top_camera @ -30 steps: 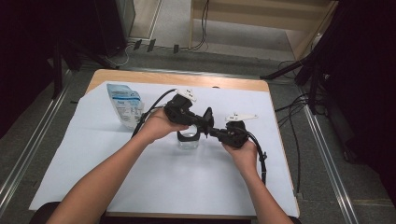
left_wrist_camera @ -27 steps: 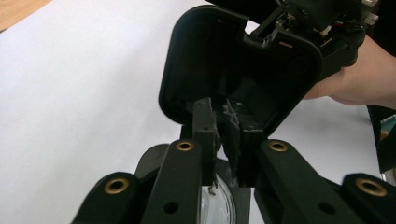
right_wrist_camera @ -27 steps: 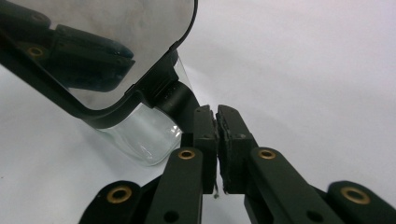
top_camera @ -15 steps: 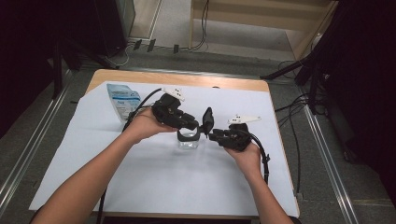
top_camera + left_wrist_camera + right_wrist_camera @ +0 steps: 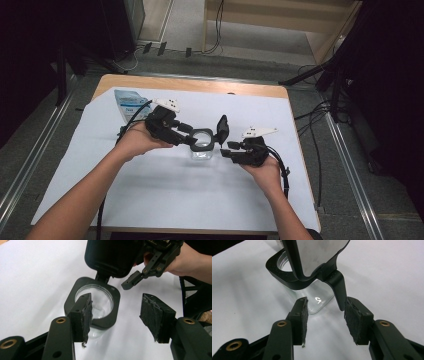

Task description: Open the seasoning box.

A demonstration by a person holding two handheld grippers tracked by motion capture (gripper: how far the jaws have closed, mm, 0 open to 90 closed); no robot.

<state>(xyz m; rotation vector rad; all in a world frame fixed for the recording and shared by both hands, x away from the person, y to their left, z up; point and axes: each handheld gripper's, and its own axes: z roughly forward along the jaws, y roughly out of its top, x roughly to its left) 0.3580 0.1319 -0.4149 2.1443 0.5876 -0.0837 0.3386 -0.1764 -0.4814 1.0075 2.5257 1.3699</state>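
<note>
High view: left claw (image 5: 196, 140) and right claw (image 5: 226, 148) are flanking the open-lidded jar (image 5: 203, 147), both having just been spreading apart, gripping nothing.

Wooden table (image 5: 190, 88) under white sheet (image 5: 165, 190), grey floor (image 5: 350, 165), trailing cables (image 5: 320, 115)

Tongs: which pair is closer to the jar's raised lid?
The right tongs, just below the flipped-up lid on the jar; the left tongs reach the black rim opposite.
</note>
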